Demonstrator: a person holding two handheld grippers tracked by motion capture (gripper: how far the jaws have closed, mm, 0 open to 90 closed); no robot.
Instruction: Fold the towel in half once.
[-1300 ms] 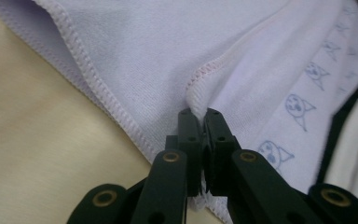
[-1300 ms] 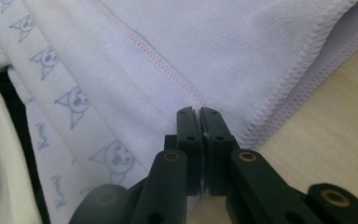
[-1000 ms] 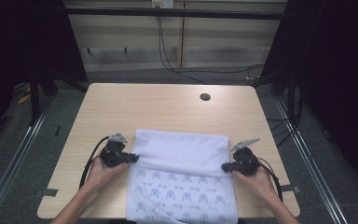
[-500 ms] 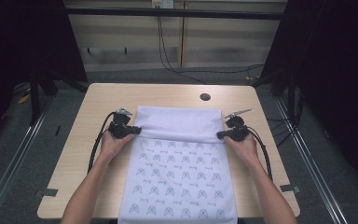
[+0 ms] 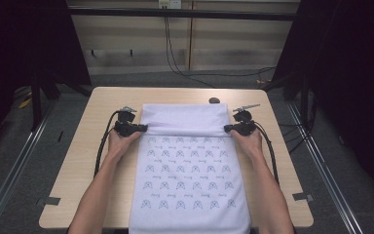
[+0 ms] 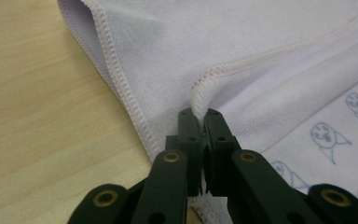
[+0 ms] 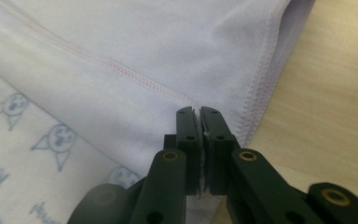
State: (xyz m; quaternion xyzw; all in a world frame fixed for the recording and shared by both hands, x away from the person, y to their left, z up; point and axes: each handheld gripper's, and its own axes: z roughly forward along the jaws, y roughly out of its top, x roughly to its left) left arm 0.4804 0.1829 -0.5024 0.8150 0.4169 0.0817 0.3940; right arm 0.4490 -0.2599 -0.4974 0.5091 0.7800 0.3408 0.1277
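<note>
A white towel printed with small blue cat faces lies spread along the middle of the table, its near end hanging over the front edge. Its far end is folded over into a plain white band. My left gripper is shut on the left edge of that fold; in the left gripper view a pinch of white hem sticks out between the closed jaws. On the right edge of the fold my right gripper is shut, with the cloth pinched thin between its jaws.
The light wooden table has bare strips left and right of the towel. A small dark round object lies near the far edge. Cables trail from both grippers back along the forearms. Dark floor and metal rails surround the table.
Both grippers have carried the towel's end away from the person towards the far side, and the printed part now lies stretched out flat. Most of that travel came early.
</note>
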